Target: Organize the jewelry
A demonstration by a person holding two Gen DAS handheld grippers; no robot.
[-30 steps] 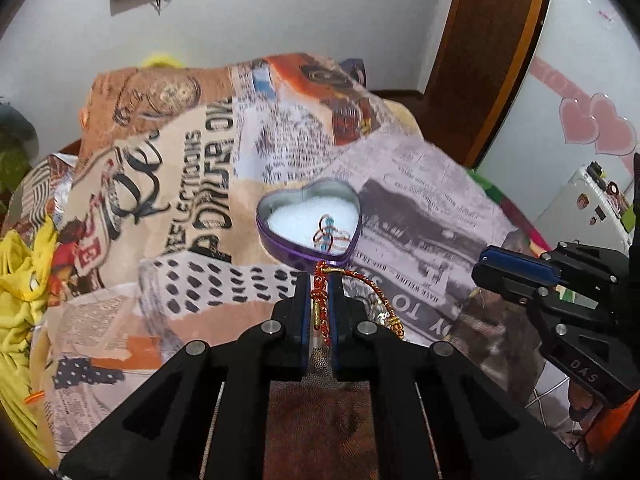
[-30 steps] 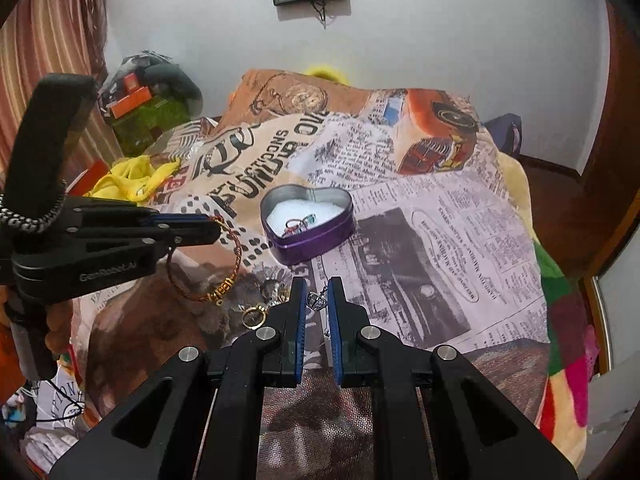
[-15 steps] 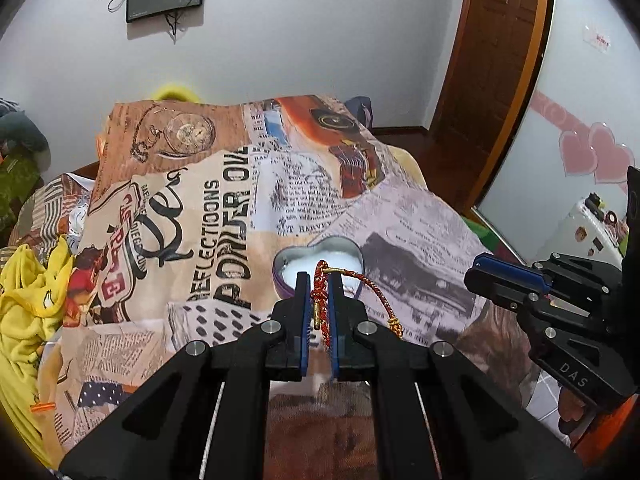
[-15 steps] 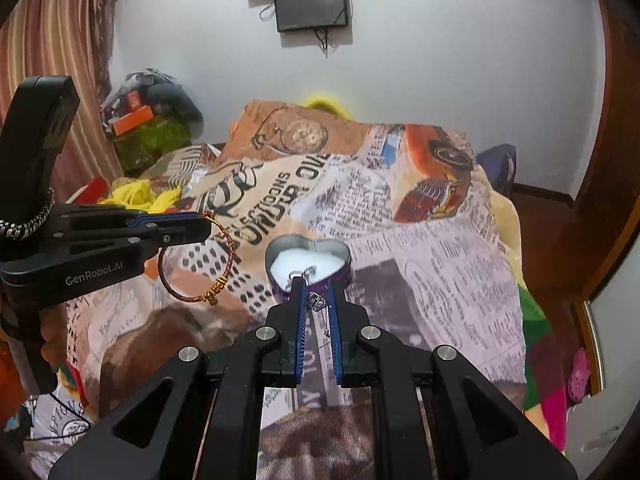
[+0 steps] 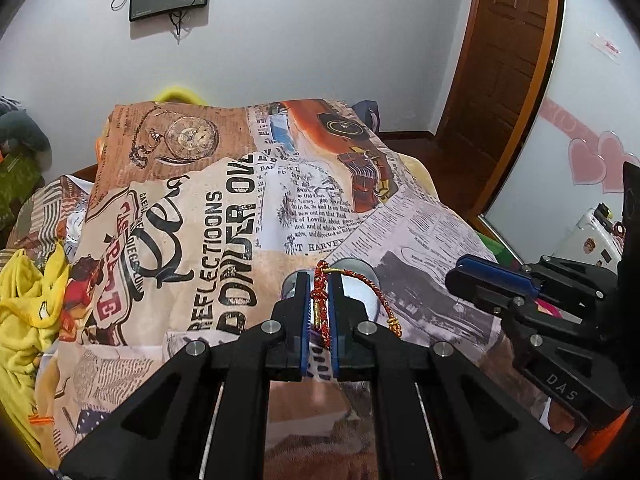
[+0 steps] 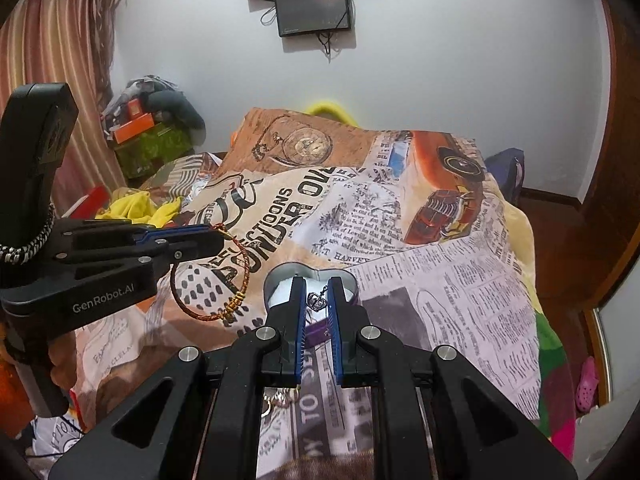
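Observation:
My left gripper [image 5: 320, 282] is shut on a red and gold cord bracelet [image 5: 379, 294], whose loop hangs off to the right of the pads. Behind its fingertips the heart-shaped purple tin [image 5: 362, 276] is mostly hidden. In the right wrist view my right gripper [image 6: 318, 285] is shut on a small silver pendant [image 6: 317, 301] on a thin chain, held just above the tin [image 6: 281, 273] with its white lining. The left gripper [image 6: 214, 237] comes in from the left there, and the bracelet [image 6: 234, 304] dangles below it. The right gripper [image 5: 474, 276] shows at the right edge of the left wrist view.
The tin rests on a newspaper-print bedspread [image 5: 224, 216]. More small jewelry [image 6: 280, 396] lies on the cover under my right fingers. Yellow cloth [image 5: 24, 312] is bunched at the bed's left side, boxes and clutter [image 6: 156, 136] sit at the far left, and a wooden door [image 5: 508, 60] stands at the right.
Both grippers have risen and drawn back from the tin, keeping hold of the bracelet and the pendant. The tin has slid down behind the fingertips, and more of the wall shows.

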